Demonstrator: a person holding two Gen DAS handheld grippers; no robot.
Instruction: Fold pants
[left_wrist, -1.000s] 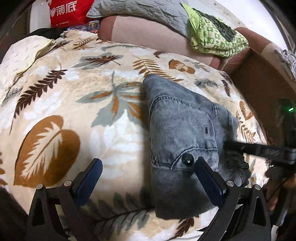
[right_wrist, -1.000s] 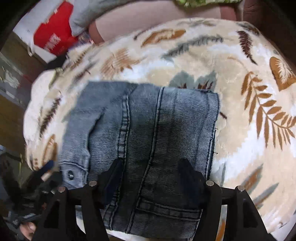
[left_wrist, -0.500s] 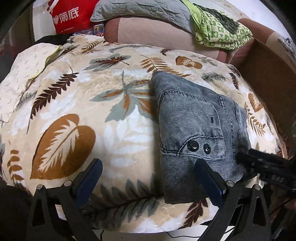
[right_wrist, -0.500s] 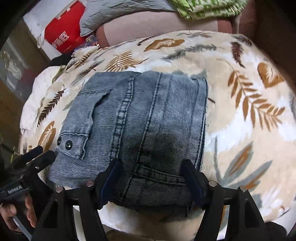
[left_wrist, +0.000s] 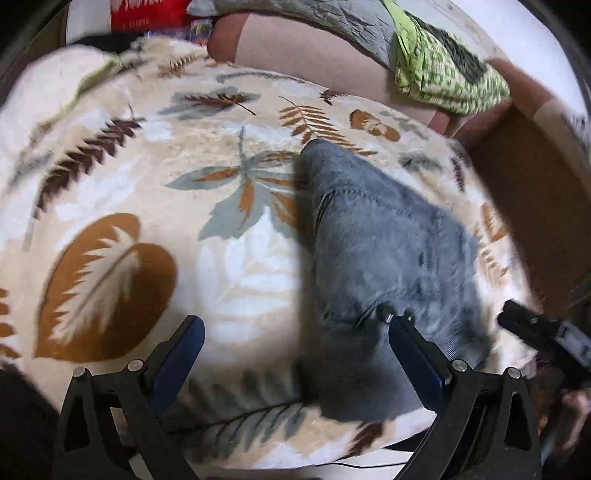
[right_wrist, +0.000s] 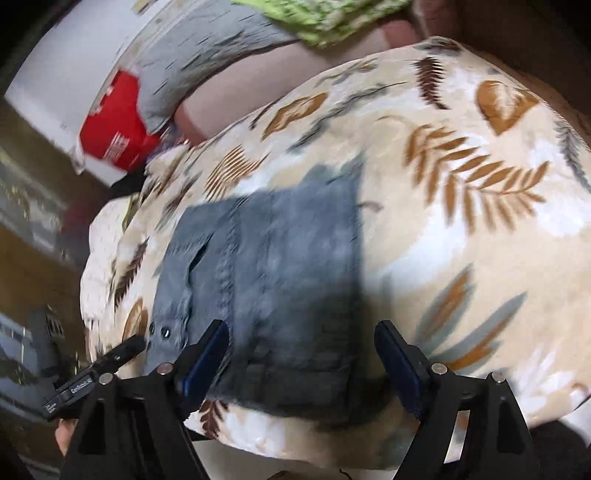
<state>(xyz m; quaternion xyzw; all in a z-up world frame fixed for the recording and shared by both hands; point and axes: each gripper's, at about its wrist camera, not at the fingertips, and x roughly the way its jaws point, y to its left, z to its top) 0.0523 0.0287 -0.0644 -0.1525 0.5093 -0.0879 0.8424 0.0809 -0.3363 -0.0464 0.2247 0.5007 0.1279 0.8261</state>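
Pants (left_wrist: 388, 258): grey denim, folded into a compact rectangle, lying flat on leaf-print blanket (left_wrist: 129, 184) near its front edge | left gripper (left_wrist: 295, 350): spread wide, empty | right gripper (right_wrist: 301, 354): likewise spread, empty | change: both tools have drawn back off the cloth within the last second | reading: fold apparently finished | beyond: sofa, green cloth (left_wrist: 443, 74), red bag (right_wrist: 114, 129).
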